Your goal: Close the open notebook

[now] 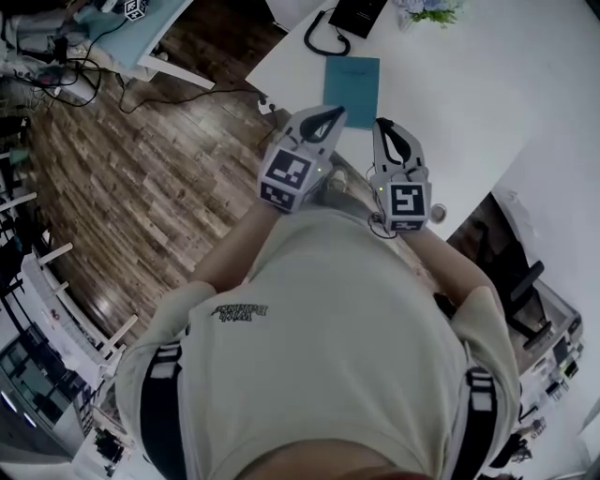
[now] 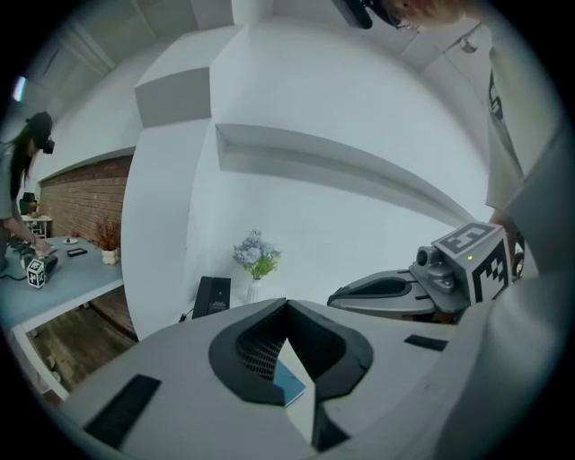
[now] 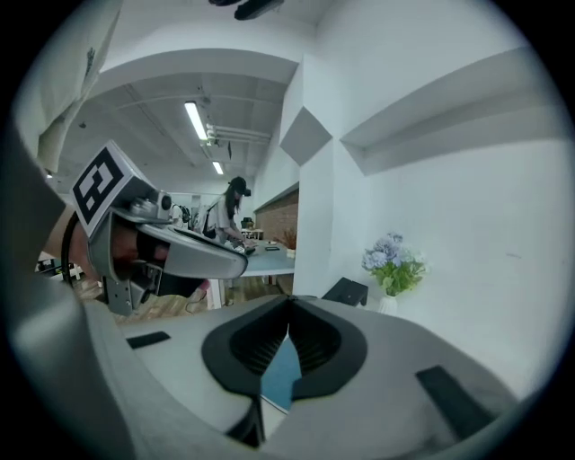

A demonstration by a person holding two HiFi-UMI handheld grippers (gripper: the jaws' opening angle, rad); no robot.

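Observation:
A teal notebook (image 1: 352, 89) lies closed and flat on the white table (image 1: 469, 103), near its front edge. Both grippers hang in the air close to the person's chest, short of the notebook and apart from it. My left gripper (image 1: 336, 113) has its jaws together at the tips and holds nothing. My right gripper (image 1: 380, 123) is shut too, and empty. In the left gripper view a corner of the notebook (image 2: 292, 384) shows below the closed tips of the left gripper (image 2: 287, 304). The right gripper view shows the notebook (image 3: 281, 373) under the shut right gripper (image 3: 289, 305).
A black device (image 1: 354, 13) with a cable and a vase of flowers (image 1: 427, 11) stand at the table's far side. Wooden floor (image 1: 141, 178) lies to the left, with another table (image 1: 122, 33) beyond it. A person (image 3: 232, 214) works at a distant table.

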